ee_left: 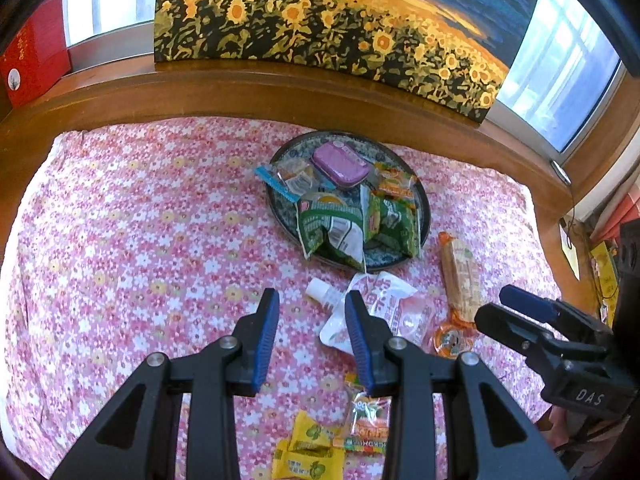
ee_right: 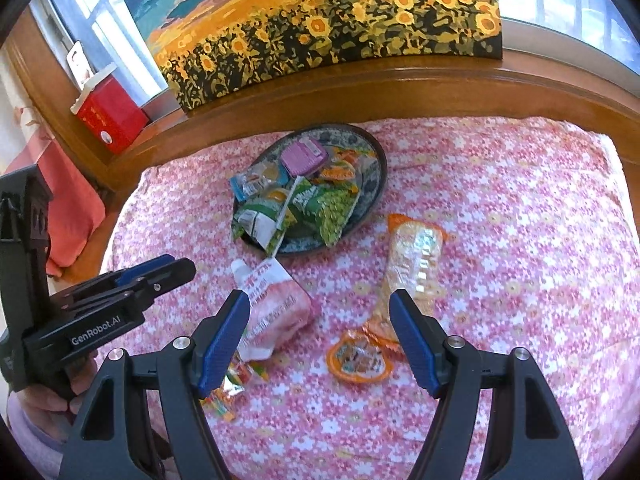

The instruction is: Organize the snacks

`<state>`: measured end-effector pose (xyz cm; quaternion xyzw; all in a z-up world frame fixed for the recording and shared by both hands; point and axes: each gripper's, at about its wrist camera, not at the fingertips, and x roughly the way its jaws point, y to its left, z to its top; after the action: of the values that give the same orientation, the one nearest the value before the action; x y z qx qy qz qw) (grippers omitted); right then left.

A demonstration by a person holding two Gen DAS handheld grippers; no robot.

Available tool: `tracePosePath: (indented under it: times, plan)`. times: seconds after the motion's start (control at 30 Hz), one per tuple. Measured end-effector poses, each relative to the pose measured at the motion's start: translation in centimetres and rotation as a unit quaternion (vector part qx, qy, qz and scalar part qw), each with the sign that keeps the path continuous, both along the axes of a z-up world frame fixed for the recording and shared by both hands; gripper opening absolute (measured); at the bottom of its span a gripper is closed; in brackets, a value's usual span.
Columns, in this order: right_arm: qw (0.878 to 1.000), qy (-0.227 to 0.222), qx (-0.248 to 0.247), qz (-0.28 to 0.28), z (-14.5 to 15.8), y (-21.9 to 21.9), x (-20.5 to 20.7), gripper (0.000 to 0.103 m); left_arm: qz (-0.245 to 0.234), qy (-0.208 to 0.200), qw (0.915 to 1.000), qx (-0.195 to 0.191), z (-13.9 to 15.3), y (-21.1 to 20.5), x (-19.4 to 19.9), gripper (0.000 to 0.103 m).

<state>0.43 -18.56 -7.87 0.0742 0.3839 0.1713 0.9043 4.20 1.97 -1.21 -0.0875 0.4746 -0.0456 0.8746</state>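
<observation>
A dark patterned plate (ee_left: pixel 382 261) (ee_right: pixel 380 162) holds green packets (ee_left: pixel 332 228) (ee_right: pixel 320 208), a purple tin (ee_left: pixel 340 164) (ee_right: pixel 304 154) and other small snacks. On the floral cloth in front of it lie a pink spouted pouch (ee_left: pixel 394 304) (ee_right: pixel 276 300), a long cracker pack (ee_left: pixel 460 276) (ee_right: pixel 416 256), a round orange jelly cup (ee_left: pixel 454 338) (ee_right: pixel 358 360), a gummy packet (ee_left: pixel 370 420) (ee_right: pixel 228 392) and yellow candies (ee_left: pixel 308 452). My left gripper (ee_left: pixel 312 294) (ee_right: pixel 180 266) hovers open just left of the pouch, holding nothing. My right gripper (ee_right: pixel 318 296) (ee_left: pixel 494 304) stands wide open above the jelly cup, between pouch and cracker pack.
The pink floral cloth (ee_left: pixel 140 240) covers a surface bordered by a wooden ledge (ee_left: pixel 240 88). A sunflower painting (ee_left: pixel 320 20) leans against the window behind it. A red box (ee_left: pixel 32 60) (ee_right: pixel 110 116) stands at the far left. A hand (ee_right: pixel 44 404) holds the left gripper.
</observation>
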Motion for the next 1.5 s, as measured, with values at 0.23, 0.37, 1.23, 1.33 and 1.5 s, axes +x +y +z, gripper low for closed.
tracePosePath:
  times: [0.23,0.37,1.23,1.33,1.5]
  plan:
    - [1.000,0.008,-0.003,-0.002,-0.8,-0.6,-1.1,0.074,0.001,0.001,1.0000,0.000,-0.2,-0.2,-0.9,0.036]
    - [1.000,0.009,-0.004,-0.005,-1.1,-0.9,-1.6,0.074,0.001,0.001,1.0000,0.000,-0.3,-0.2,-1.4,0.036]
    - [0.999,0.048,-0.007,-0.016,-4.0,-3.1,-2.2,0.074,-0.023,0.033,0.9991,-0.010,-1.7,-2.5,-2.7,0.039]
    - [0.998,0.054,-0.008,-0.004,-4.5,-2.6,-2.0,0.074,-0.022,0.040,0.9989,-0.011,-2.1,-2.5,-3.0,0.039]
    - [0.998,0.063,-0.009,0.004,-5.4,-2.0,-1.4,0.071,-0.018,0.052,0.9984,-0.014,-2.6,-2.2,-3.7,0.039]
